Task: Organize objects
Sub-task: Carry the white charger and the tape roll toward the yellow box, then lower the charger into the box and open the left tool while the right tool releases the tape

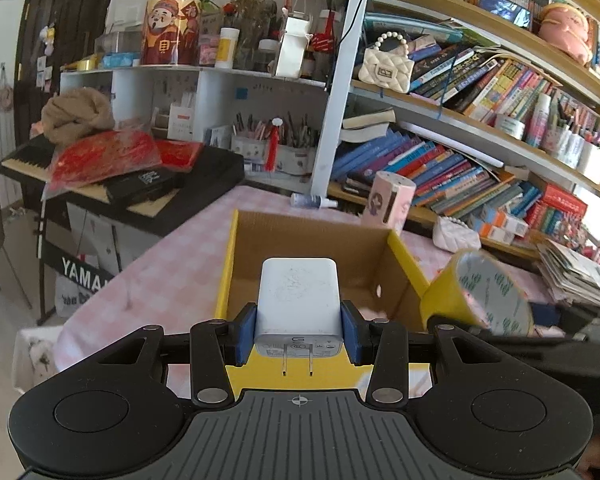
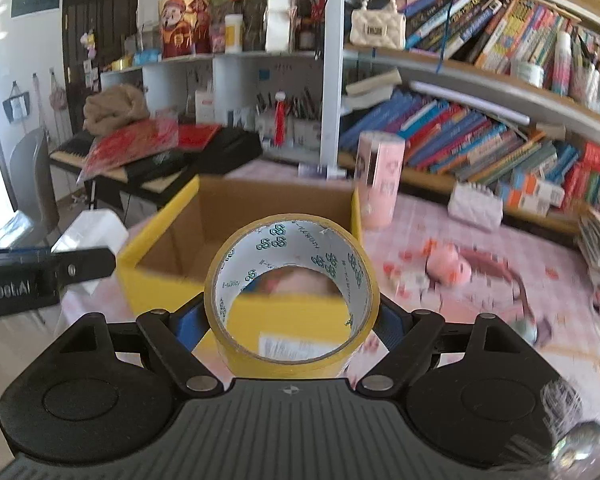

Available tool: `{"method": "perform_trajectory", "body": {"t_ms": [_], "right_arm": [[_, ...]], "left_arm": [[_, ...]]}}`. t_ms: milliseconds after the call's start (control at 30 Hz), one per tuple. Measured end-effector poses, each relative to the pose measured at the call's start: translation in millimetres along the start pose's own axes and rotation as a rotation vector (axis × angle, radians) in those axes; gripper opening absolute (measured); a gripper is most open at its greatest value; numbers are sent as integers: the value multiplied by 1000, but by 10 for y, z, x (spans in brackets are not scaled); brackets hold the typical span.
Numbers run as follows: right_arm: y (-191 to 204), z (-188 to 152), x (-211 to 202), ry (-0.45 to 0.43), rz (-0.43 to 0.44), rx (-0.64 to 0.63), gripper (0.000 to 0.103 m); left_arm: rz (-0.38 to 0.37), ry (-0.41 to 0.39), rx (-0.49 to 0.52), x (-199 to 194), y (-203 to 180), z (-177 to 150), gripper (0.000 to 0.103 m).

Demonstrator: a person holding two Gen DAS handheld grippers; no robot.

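Right hand-held gripper clamped on a roll of yellow tape, blue pads against its sides, core hole facing the camera. Open yellow cardboard box right behind it on the pink checked surface, brown inside. Pink cylinder stands just beside the box's far right corner. Left hand-held gripper's black finger comes in from the left edge, something white at its tip, blurred. Bookshelves behind, keyboard back left.
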State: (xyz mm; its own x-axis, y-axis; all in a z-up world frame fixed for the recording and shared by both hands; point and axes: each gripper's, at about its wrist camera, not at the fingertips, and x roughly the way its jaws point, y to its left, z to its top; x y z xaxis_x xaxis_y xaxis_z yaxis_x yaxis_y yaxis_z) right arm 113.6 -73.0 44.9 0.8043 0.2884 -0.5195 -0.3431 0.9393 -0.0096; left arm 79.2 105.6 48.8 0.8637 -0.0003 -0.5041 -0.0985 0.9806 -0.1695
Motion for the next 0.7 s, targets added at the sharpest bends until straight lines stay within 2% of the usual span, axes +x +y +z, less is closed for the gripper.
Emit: {"method": "perform_trajectory", "body": {"t_ms": [333, 700], "right_arm": [[-282, 587, 739, -37, 32, -15, 82], [-312, 780, 1410, 10, 100, -52, 82]], "left_arm": [[29, 31, 16, 722, -155, 284, 41], [96, 164, 43, 1338, -159, 244, 41]]}}
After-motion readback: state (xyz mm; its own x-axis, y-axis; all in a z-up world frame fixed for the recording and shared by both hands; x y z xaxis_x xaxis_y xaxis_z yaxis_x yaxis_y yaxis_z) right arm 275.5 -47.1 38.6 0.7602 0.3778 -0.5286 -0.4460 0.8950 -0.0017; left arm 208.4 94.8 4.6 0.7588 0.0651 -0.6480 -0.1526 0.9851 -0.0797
